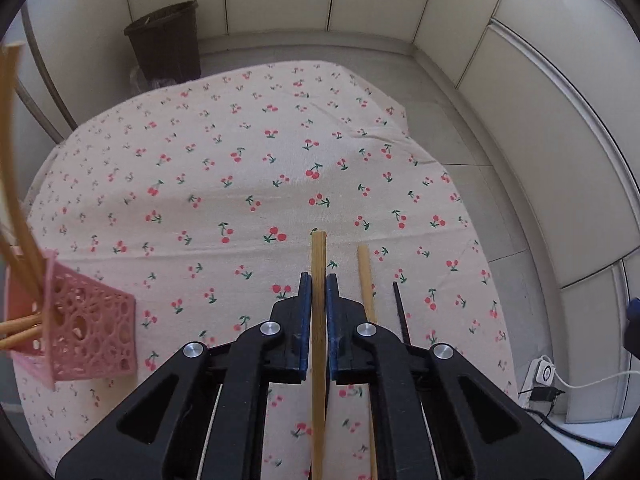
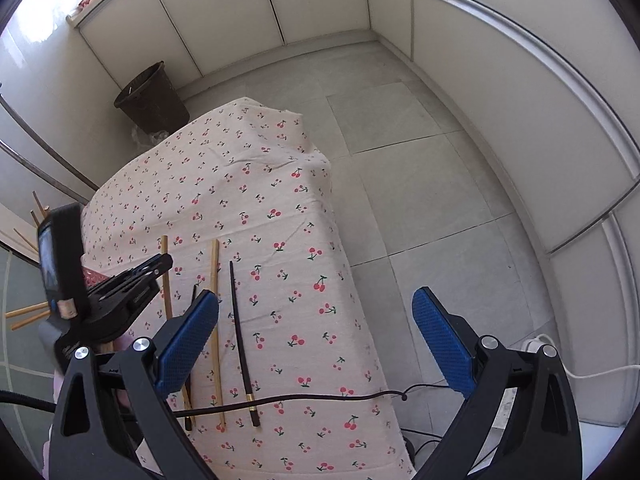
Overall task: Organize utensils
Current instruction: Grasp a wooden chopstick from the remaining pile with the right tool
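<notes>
Bamboo chopstick (image 1: 318, 280) sits pinched lengthwise in my left tongs (image 1: 319, 280), just above the table (image 1: 248, 152), ready to join those in the pink holder (image 1: 90, 332) at left. My right tongs (image 2: 316, 344) hang spread, holding nothing.

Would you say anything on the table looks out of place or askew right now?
Yes. The pink holder lies tipped on its side at the table's left edge, bamboo chopsticks sticking out sideways. A dark cable drapes across the loose black chopstick and bamboo chopstick on the cherry tablecloth.
</notes>
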`<state>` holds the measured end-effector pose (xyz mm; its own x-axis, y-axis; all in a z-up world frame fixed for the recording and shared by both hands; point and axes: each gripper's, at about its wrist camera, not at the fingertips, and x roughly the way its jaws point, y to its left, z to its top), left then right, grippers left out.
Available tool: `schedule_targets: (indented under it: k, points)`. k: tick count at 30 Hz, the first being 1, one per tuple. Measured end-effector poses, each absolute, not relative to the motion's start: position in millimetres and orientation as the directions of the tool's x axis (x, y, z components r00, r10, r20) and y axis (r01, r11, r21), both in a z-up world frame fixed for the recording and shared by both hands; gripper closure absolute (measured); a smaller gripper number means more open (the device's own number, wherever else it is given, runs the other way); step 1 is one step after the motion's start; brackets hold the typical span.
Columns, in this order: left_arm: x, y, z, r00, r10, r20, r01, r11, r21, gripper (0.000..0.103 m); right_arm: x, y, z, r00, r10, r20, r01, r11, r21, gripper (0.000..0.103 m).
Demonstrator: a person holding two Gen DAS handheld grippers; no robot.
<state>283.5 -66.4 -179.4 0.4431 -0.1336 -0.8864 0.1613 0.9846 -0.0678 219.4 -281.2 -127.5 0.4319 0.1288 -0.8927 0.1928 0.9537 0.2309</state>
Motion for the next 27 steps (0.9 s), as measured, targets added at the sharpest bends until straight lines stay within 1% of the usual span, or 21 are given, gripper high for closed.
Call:
schedule_targets:
  k: [3,8,12,15,16,17,21,22,23,24,26,27]
  points:
    - [257,-54,-153,0.483,-0.143,-0.864,0.172,0.983,-0.067,0.097,229,-265,-138,0.420,0.147,-0.895,0.172,0.956,0.238,0.008]
    - [203,-25,-115,0.538,-0.195,-0.820,0.170,0.978,-0.122,0.096,254,-236,-153,0.418,0.164,-0.893,0.124,0.964,0.235,0.008]
    - [163,-4,-100,0.555,-0.222,-0.802,0.170,0.974,-0.152,0.096,275,-220,-175,0.400,0.166,-0.901,0.132,0.963,0.236,0.009]
    - [145,5,-90,0.584,-0.222,-0.781,0.174,0.974,-0.147,0.096,289,-204,-190,0.381,0.130,-0.915,0.144,0.969,0.198,0.011]
    - [142,8,-87,0.589,-0.224,-0.776,0.183,0.973,-0.142,0.096,293,-196,-195,0.376,0.117,-0.919,0.135,0.974,0.179,0.014]
    - [140,9,-85,0.594,-0.224,-0.773,0.190,0.972,-0.136,0.096,297,-188,-198,0.371,0.103,-0.923,0.123,0.980,0.159,0.020]
    - [132,23,-80,0.600,-0.233,-0.766,0.188,0.971,-0.148,0.096,310,-156,-212,0.353,0.059,-0.934,0.063,0.994,0.087,0.029]
    - [132,27,-80,0.599,-0.235,-0.766,0.185,0.971,-0.153,0.096,312,-151,-215,0.351,0.047,-0.935,0.053,0.996,0.070,0.032]
    - [131,31,-80,0.598,-0.236,-0.766,0.181,0.971,-0.159,0.096,314,-146,-218,0.351,0.035,-0.936,0.044,0.998,0.053,0.038]
    - [130,36,-78,0.597,-0.238,-0.766,0.175,0.971,-0.165,0.096,316,-142,-221,0.349,0.024,-0.937,0.030,0.999,0.037,0.041]
    - [129,43,-77,0.600,-0.238,-0.764,0.165,0.971,-0.172,0.096,320,-136,-230,0.338,0.002,-0.941,0.018,1.000,0.008,0.055]
    - [129,45,-76,0.602,-0.236,-0.763,0.163,0.971,-0.173,0.096,322,-135,-234,0.334,0.000,-0.942,0.013,1.000,0.004,0.058]
